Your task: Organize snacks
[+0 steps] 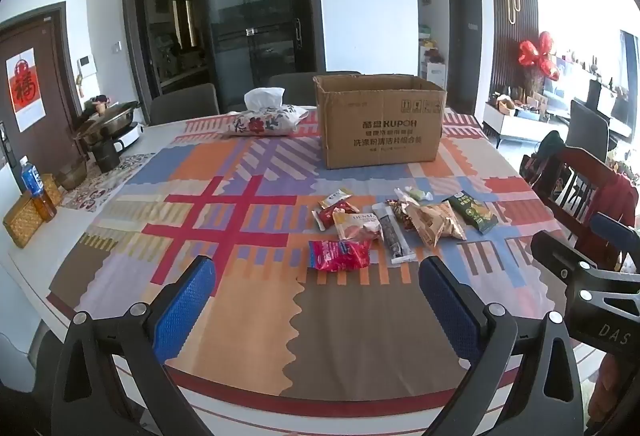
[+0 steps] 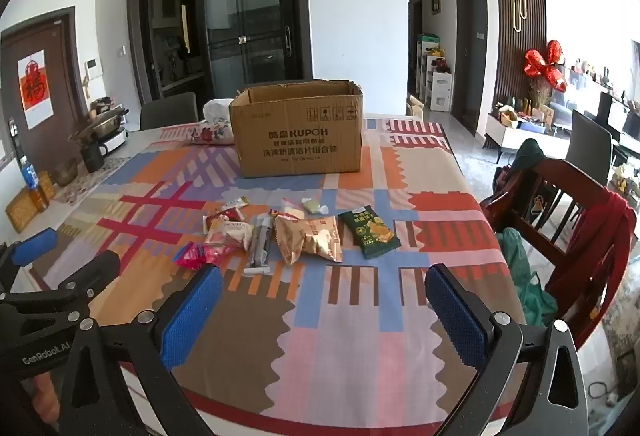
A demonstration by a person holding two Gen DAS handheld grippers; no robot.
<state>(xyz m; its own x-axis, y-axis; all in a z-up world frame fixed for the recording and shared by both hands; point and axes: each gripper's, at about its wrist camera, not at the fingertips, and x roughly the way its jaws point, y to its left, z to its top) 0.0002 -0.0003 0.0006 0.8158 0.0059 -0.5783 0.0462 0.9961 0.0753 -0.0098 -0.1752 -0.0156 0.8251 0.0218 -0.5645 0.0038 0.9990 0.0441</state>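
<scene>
Left wrist view: left gripper [image 1: 316,296] and right gripper [image 2: 324,300] fingers fully spread, empty, above the tablecloth [image 1: 240,316].

I see a brown corrugated cardboard box [image 1: 380,119], matt, at the far side of the patterned cloth [image 1: 224,203]. The snack packets [image 1: 400,224] look like glossy plastic foil. My gripper pads [image 2: 188,312] are blue with a rough dotted texture. At far left, a shiny metal pot [image 1: 108,119].
</scene>
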